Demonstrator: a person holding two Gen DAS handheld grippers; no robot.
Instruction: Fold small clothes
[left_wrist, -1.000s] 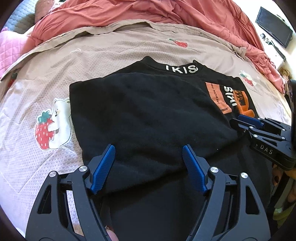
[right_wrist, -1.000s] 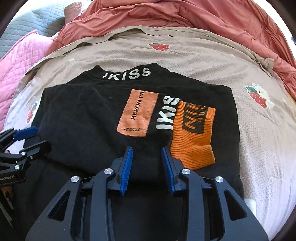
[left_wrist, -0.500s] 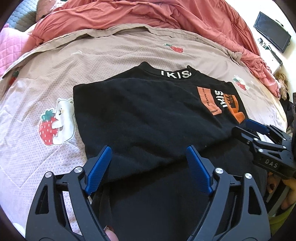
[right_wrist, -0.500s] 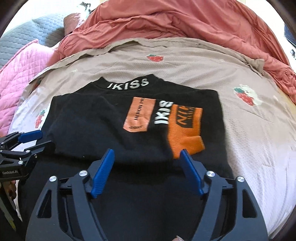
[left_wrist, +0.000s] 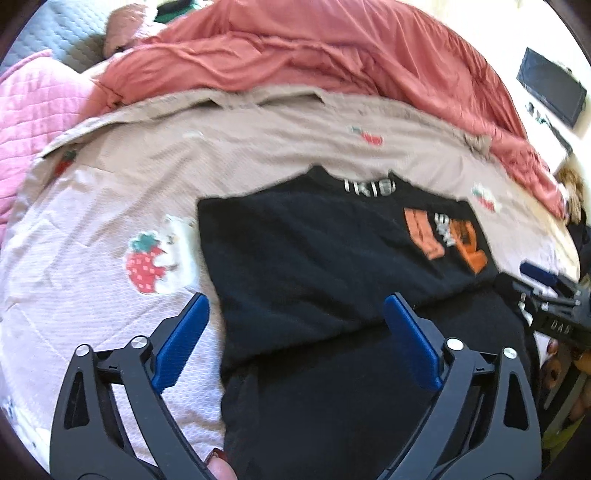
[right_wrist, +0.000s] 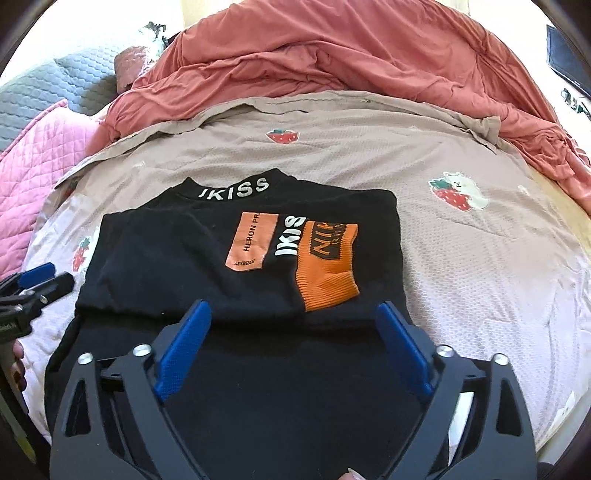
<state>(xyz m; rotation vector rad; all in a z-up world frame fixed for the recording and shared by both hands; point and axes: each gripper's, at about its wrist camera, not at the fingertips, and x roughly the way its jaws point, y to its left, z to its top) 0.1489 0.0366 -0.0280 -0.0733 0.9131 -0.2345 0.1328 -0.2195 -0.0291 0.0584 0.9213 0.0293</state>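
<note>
Folded black sweatshirt (right_wrist: 229, 266) flat on strawberry-print bedspread (right_wrist: 480, 258), collar pointing away, bare cloth all round. Left gripper (left_wrist: 295, 332) and right gripper (right_wrist: 291, 332) opening, nothing clamped.

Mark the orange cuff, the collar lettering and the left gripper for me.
orange cuff (right_wrist: 327, 277), right wrist view, ribbed end.
collar lettering (right_wrist: 233, 189), right wrist view, middle letters.
left gripper (left_wrist: 295, 341), left wrist view, midway between its fingertips.

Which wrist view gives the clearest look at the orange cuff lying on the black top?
The right wrist view: the orange cuff lies centred and sharp on the black top, with its ribbing visible. In the left wrist view the cuff sits far right, small and motion-blurred.
</note>
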